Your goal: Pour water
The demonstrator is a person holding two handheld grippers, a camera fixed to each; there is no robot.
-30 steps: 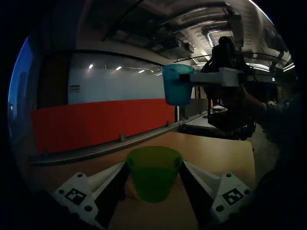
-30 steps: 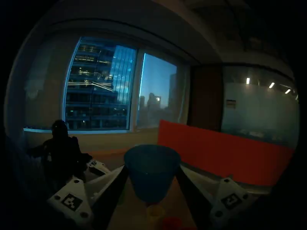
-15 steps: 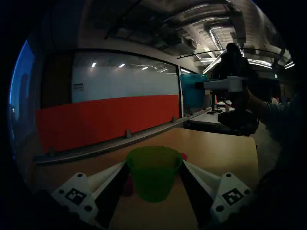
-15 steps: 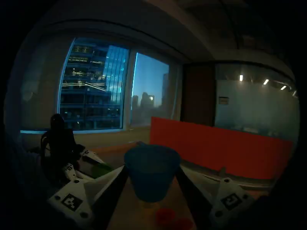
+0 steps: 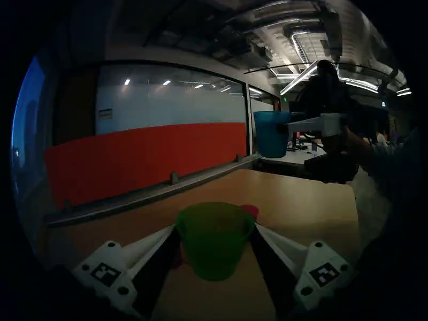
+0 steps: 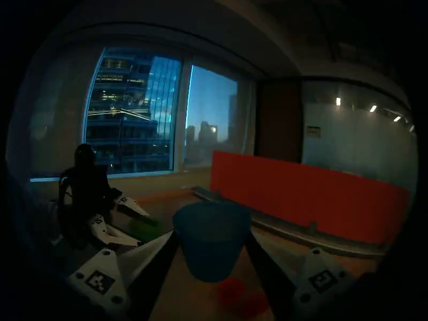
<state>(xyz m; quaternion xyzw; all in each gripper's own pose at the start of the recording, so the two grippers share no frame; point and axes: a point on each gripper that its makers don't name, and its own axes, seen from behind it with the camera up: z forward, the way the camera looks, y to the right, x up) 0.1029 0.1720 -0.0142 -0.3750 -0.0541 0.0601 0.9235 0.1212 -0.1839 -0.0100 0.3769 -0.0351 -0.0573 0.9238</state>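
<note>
left gripper (image 5: 214, 234) grips green cup (image 5: 214, 252) (upright)

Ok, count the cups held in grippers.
2: the green cup in the left gripper, the blue cup in the right gripper. Dim red shapes on the table could be more.

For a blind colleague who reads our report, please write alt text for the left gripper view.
The left gripper holds a green cup upright over a wooden table. Farther off, upper right, the right gripper holds a blue cup, also upright; a red partition stands behind the table.
</note>
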